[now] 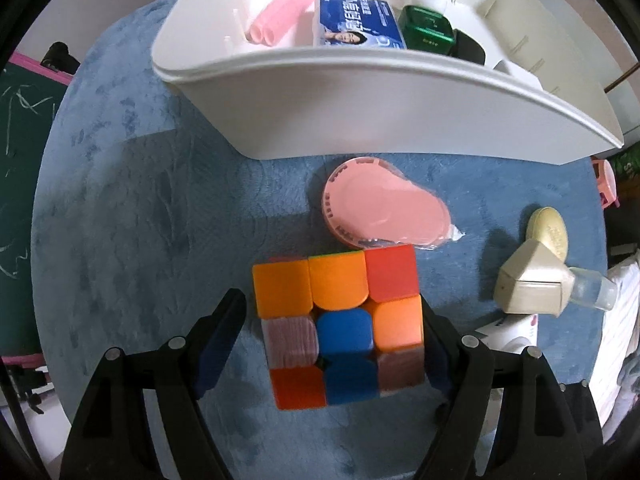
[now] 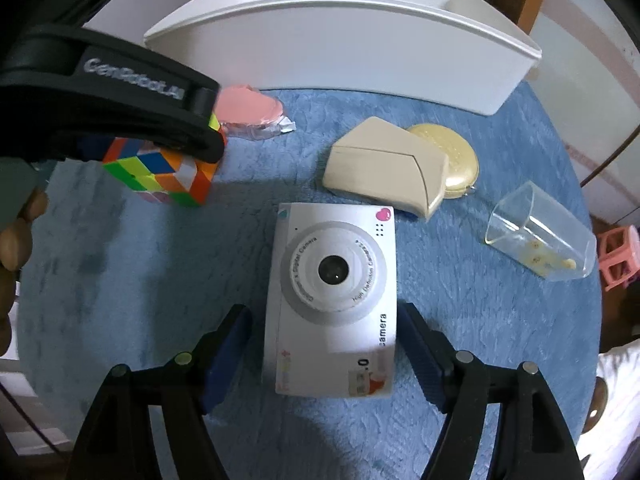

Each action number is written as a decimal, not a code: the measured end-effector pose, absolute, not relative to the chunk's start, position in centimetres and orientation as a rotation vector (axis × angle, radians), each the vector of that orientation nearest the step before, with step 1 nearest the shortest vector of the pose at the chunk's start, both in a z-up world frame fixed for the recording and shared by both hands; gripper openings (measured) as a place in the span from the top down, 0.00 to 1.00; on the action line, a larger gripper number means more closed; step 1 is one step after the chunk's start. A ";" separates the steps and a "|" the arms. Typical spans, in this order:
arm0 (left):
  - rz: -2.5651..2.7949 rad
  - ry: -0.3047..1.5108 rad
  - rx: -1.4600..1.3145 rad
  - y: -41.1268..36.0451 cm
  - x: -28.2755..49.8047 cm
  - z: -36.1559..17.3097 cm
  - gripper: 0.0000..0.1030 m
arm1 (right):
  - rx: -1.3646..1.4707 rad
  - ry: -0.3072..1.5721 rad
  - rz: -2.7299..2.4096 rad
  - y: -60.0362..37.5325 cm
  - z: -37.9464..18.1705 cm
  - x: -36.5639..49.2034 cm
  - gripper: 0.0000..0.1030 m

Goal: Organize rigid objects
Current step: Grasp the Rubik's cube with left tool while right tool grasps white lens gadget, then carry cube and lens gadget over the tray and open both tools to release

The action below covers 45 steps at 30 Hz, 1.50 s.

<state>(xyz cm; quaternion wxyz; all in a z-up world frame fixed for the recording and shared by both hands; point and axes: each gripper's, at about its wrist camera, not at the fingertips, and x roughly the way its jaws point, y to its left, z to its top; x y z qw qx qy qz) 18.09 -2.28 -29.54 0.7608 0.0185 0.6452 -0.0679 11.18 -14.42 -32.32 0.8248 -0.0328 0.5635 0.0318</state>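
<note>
**Cube and camera box each sit between spread fingers**

Your left gripper (image 1: 334, 320) straddles the Rubik's cube (image 1: 340, 328), fingers wide; a pink disc packet (image 1: 376, 210) lies just beyond, before the white organizer tray (image 1: 360, 104). Your right gripper (image 2: 324, 332) stands wide around the white camera box (image 2: 334, 300). A beige case (image 2: 384, 168) and clear cup (image 2: 540, 236) rest nearby on blue cloth (image 2: 140, 280).

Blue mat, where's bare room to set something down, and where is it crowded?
Free: the blue mat left of the puzzle cube and pink disc packet, below the white bin; also left of the camera box. Crowded: around the beige case, gold compact and clear cup.
</note>
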 end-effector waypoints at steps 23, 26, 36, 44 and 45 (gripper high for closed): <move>-0.151 1.299 0.055 -4.0 14.7 -28.5 0.42 | -0.008 1.155 0.138 -16.6 -30.4 9.7 0.45; -0.160 1.269 0.055 -4.2 13.9 -27.0 0.42 | -0.014 1.137 0.168 -17.4 -29.2 8.8 0.45; -0.146 1.169 -0.013 -3.5 12.3 -21.6 0.42 | 0.034 1.079 0.201 -17.2 -24.7 5.8 0.45; -0.150 1.089 -0.073 -3.0 13.2 -15.8 0.42 | 0.122 0.997 0.184 -18.4 -20.6 6.6 0.45; -0.155 1.074 -0.075 -2.9 13.4 -15.0 0.42 | 0.135 0.984 0.181 -18.7 -20.0 6.8 0.45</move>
